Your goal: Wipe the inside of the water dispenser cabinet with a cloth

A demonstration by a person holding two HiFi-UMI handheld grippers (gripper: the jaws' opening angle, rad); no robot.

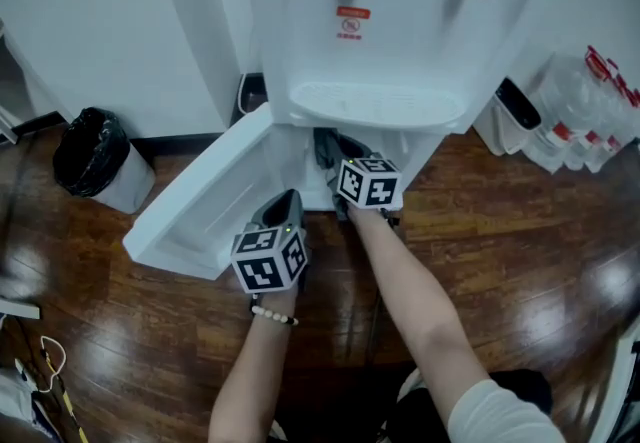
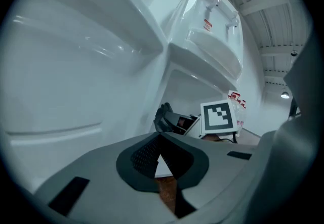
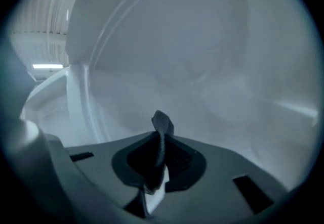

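The white water dispenser (image 1: 400,21) stands on a wood floor with its lower cabinet door (image 1: 200,201) swung open to the left. My right gripper (image 1: 328,147) reaches into the cabinet opening under the drip tray (image 1: 375,106). It is shut on a dark cloth (image 3: 161,126), whose edge sticks out past the jaw tips against the white inner wall (image 3: 202,76). My left gripper (image 1: 285,201) hovers just outside, beside the open door, shut with nothing in it. The left gripper view shows the cloth (image 2: 163,116) and the right gripper's marker cube (image 2: 218,116) at the cabinet mouth.
A bin with a black bag (image 1: 95,156) stands at the left by the wall. To the dispenser's right are a small white bin (image 1: 515,116) and a pack of water bottles (image 1: 585,106). Cables (image 1: 45,371) lie at the lower left.
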